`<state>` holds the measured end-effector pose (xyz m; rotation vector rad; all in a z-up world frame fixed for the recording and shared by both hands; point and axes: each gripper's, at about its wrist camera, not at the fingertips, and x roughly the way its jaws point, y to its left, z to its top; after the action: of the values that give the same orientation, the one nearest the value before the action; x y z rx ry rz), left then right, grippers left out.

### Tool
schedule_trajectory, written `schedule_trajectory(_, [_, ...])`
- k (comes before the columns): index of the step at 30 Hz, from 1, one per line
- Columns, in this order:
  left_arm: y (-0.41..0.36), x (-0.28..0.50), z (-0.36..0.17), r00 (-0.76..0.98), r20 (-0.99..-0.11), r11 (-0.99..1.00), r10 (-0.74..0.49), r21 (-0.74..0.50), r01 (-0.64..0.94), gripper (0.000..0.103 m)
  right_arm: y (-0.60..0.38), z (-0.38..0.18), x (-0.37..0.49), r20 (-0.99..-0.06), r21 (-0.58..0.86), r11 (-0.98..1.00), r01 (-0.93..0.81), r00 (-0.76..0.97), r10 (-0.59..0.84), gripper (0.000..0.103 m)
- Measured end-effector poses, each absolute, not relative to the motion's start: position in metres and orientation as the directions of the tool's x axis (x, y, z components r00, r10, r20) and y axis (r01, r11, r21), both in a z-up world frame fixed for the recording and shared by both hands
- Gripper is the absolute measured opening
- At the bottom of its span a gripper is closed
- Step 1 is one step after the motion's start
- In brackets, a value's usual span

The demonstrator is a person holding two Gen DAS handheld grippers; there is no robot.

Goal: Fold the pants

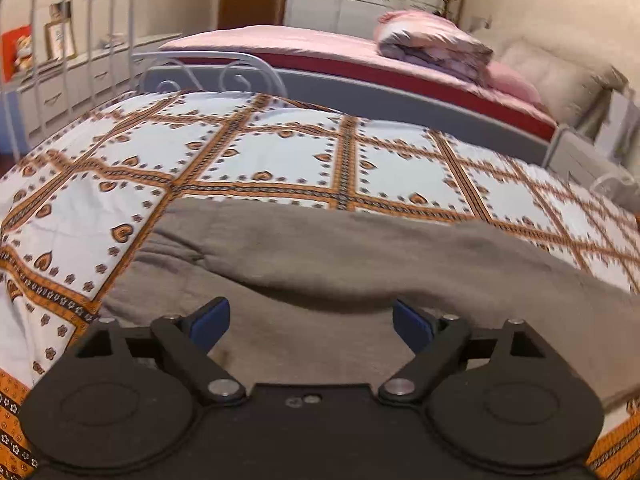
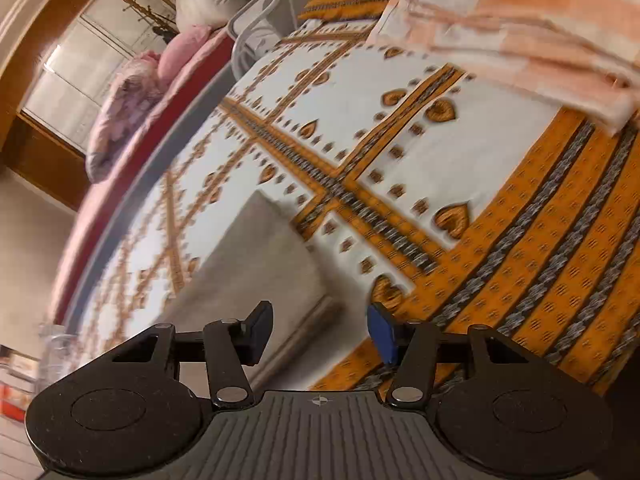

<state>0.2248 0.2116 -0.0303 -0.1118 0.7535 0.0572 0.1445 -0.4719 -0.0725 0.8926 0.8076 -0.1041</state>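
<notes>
Grey pants [image 1: 340, 256] lie folded lengthwise across the orange-and-white patterned bedspread [image 1: 256, 152]. My left gripper [image 1: 312, 320] hovers just above the near edge of the pants, its jaws spread wide with only flat cloth showing beneath them and nothing gripped. In the tilted, blurred right wrist view one narrow end of the pants [image 2: 256, 272] reaches toward my right gripper [image 2: 320, 330]. Its jaws stand apart over that end's hem near the bed's edge, and the blue pads [image 2: 382, 334] do not press on the cloth.
A folded peach checked blanket [image 2: 520, 20] lies at one end of the bed. Beyond the bed stands a second bed with a pink sheet [image 1: 304, 44], a folded quilt [image 1: 432, 40] and a pillow [image 1: 552, 72]. A white metal bed frame [image 1: 80, 20] rises at the far left.
</notes>
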Motion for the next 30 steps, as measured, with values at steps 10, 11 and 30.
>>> schedule_trajectory(10, [0.200, 0.237, -0.053, 0.651, -0.758, 0.996, 0.041, -0.021, -0.087, 0.085, -0.447, -0.070, 0.164, -0.687, 0.604, 0.714, 0.355, 0.685, 0.241, 0.017])
schedule_trajectory(11, [0.200, 0.237, -0.055, 0.646, -0.762, 0.996, 0.042, -0.017, -0.085, 0.085, -0.447, -0.074, 0.166, -0.704, 0.593, 0.717, 0.366, 0.669, 0.241, 0.017])
schedule_trajectory(30, [0.189, 0.232, -0.064, 0.620, -0.783, 0.998, 0.054, 0.067, -0.003, 0.092, -0.449, -0.075, 0.165, -0.684, 0.602, 0.716, 0.353, 0.690, 0.235, 0.009])
